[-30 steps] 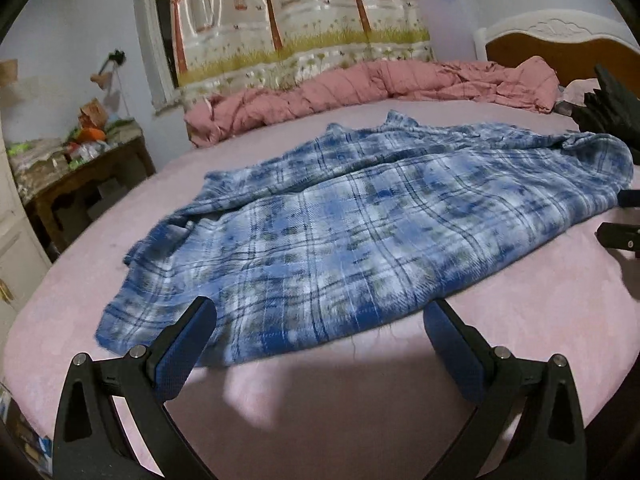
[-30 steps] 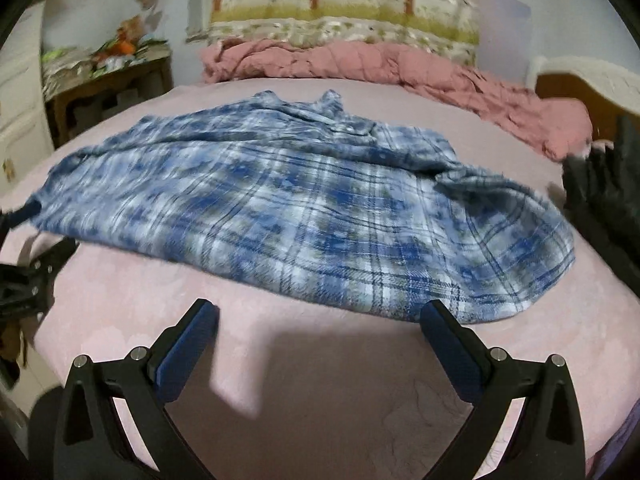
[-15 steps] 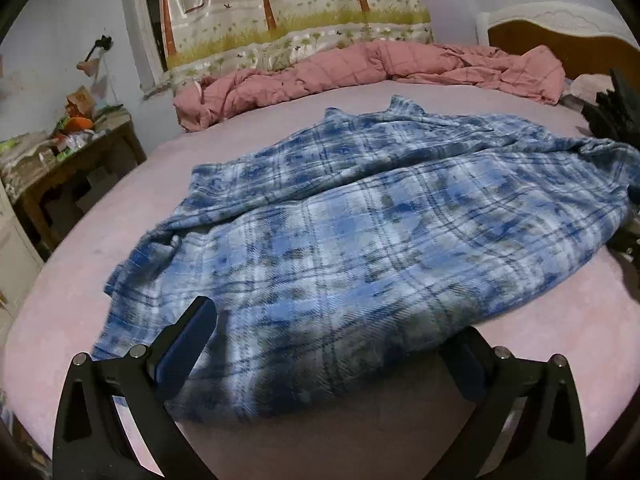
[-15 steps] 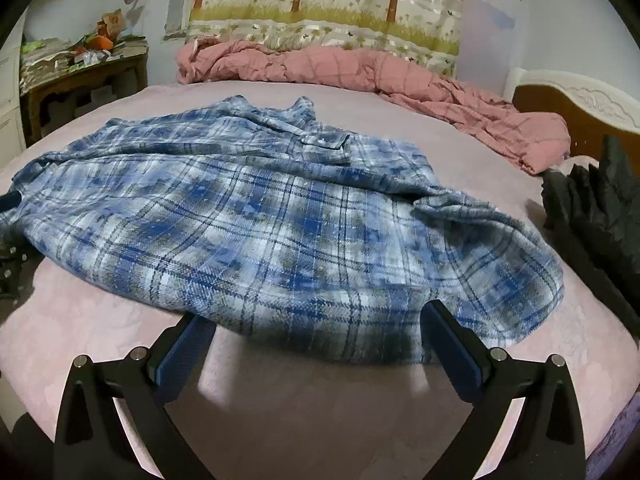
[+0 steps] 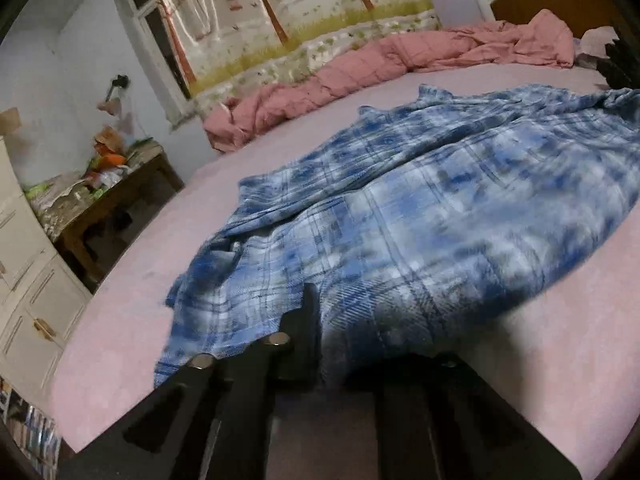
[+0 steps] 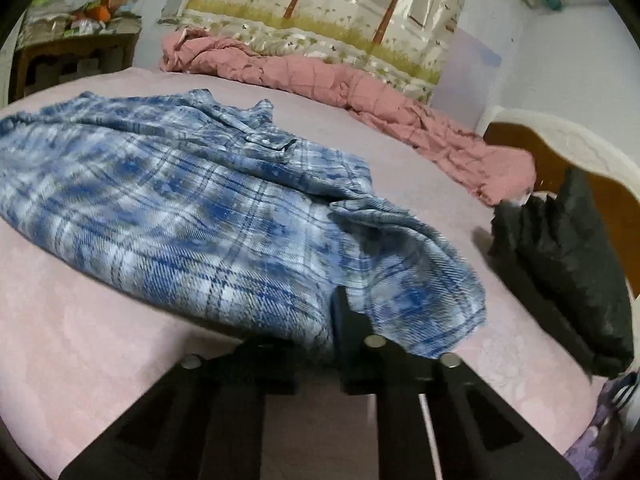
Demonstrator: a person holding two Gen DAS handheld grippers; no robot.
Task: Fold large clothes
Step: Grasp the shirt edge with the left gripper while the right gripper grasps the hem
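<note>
A large blue plaid shirt [image 5: 440, 208] lies spread across the pink bed [image 5: 560, 340]. In the left wrist view my left gripper [image 5: 316, 304] is at the shirt's near hem by its left corner. Its jaws are closing with the cloth pinched between them, and one finger is hidden under the fabric. In the right wrist view the same shirt [image 6: 180, 200] runs off to the left. My right gripper [image 6: 338, 304] is at the near hem close to the right corner, jaws closing with cloth between them and draped over one finger.
A crumpled pink quilt [image 5: 360, 68] lies along the far side of the bed. A black garment [image 6: 568, 260] sits at the right near the wooden headboard [image 6: 560, 148]. A cluttered wooden table [image 5: 100, 200] and a white cabinet [image 5: 24, 280] stand left of the bed.
Both grippers moved forward to the shirt's near hem and their wide-open jaws came together on the cloth. The hem now bunches up at each gripper.
</note>
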